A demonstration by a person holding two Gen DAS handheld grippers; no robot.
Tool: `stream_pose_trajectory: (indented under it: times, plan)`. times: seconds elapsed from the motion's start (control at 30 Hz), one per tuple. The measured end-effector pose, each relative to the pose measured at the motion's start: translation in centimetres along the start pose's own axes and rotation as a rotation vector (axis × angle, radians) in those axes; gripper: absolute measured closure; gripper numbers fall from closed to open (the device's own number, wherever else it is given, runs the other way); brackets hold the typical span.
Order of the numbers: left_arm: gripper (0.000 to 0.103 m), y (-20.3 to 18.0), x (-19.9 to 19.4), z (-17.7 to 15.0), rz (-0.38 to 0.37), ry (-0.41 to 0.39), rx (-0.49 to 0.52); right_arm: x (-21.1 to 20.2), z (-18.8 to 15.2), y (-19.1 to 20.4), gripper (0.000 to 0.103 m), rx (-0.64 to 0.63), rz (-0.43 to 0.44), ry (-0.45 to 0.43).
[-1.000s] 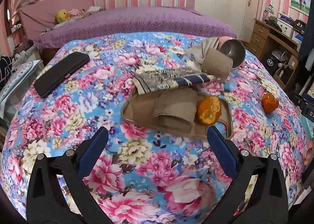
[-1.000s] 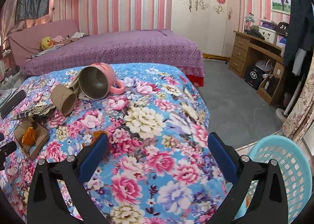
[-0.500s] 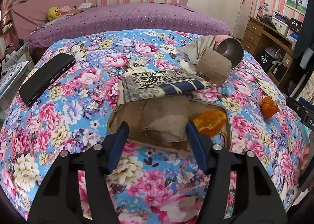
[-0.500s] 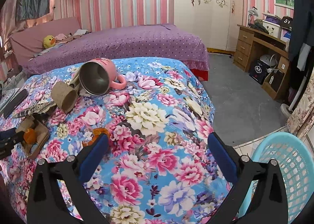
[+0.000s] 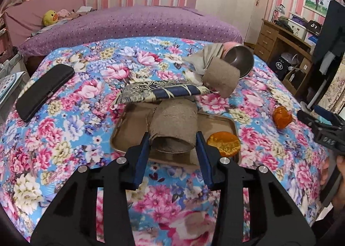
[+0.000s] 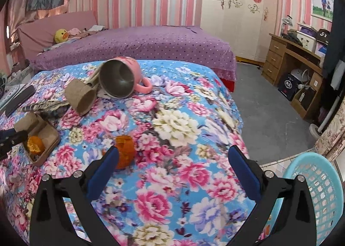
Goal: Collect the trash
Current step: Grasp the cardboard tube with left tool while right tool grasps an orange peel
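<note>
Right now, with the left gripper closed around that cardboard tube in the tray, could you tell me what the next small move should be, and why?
Probably lift the cardboard tube straight up. The left gripper has both pads against its sides, so the grasp looks made, but the tube still sits low over the tray beside an orange peel; rising first should clear the rim before carrying it toward the blue basket.

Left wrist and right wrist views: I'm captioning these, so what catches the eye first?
The left hand-held gripper pinches a cardboard roll over a shallow tray on the flowered cover. An orange peel lies by the open right hand-held gripper, a blue basket at lower right.
</note>
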State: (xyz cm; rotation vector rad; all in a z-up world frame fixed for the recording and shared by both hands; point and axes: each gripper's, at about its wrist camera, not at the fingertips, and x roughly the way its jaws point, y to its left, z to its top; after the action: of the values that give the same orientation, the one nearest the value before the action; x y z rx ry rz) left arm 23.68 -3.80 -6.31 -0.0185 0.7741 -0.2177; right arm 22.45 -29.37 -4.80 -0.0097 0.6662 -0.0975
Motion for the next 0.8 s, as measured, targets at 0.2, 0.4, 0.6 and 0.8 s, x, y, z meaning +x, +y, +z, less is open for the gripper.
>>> stream_pose_trajectory:
  times: [0.2,0.4,0.6,0.8]
  plan:
    - [0.062,1.0,-3.1,0.1,0.018,-0.064,-0.007,0.5,-0.1,2.6,0.004,-0.07,0.038,0.027]
    - [0.062,3.0,-4.4,0.1,0.055,-0.087,-0.037,2.1,0.1,4.5,0.015,-0.1,0.053,0.078]
    - [0.062,4.5,-4.8,-0.2,0.074,-0.089,-0.061,3.6,-0.1,5.4,0.065,-0.126,0.096,0.143]
    - [0.062,4.4,-4.9,-0.2,0.063,-0.091,-0.083,2.3,-0.1,5.2,0.075,-0.113,0.116,0.088]
